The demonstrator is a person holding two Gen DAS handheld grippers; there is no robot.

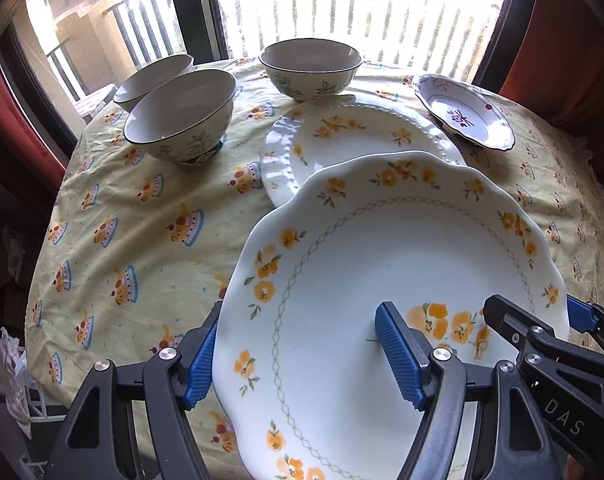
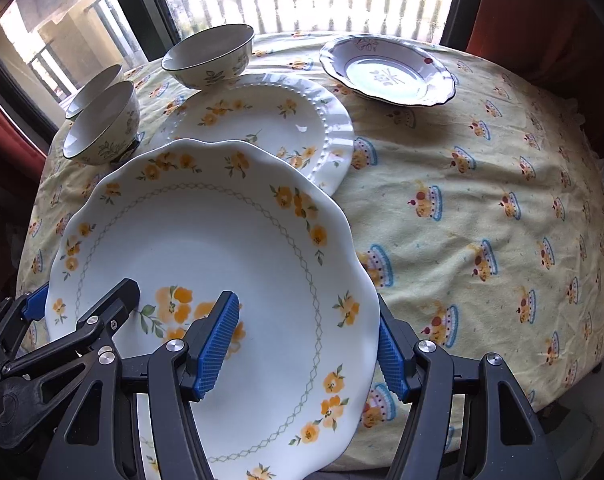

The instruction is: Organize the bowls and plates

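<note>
The scalloped plate point(image 1: 401, 280) is clamped at opposite rims by left gripper point(image 1: 305, 364) and right gripper point(image 2: 305, 344), sharing its weight. The beaded plate point(image 1: 353, 140) lies just ahead, probably as stacking base.

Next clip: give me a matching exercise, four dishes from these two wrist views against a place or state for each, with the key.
Things:
1. scalloped plate
2. beaded plate
3. purple-flowered dish
4. lone bowl

Places or states:
A. beyond the beaded plate, by the window
B. flat on the tablecloth, partly hidden by the scalloped plate
C. gripped at both sides by left gripper and right gripper
D. far right corner

Pairs: 1-C, 2-B, 3-D, 4-A
</note>
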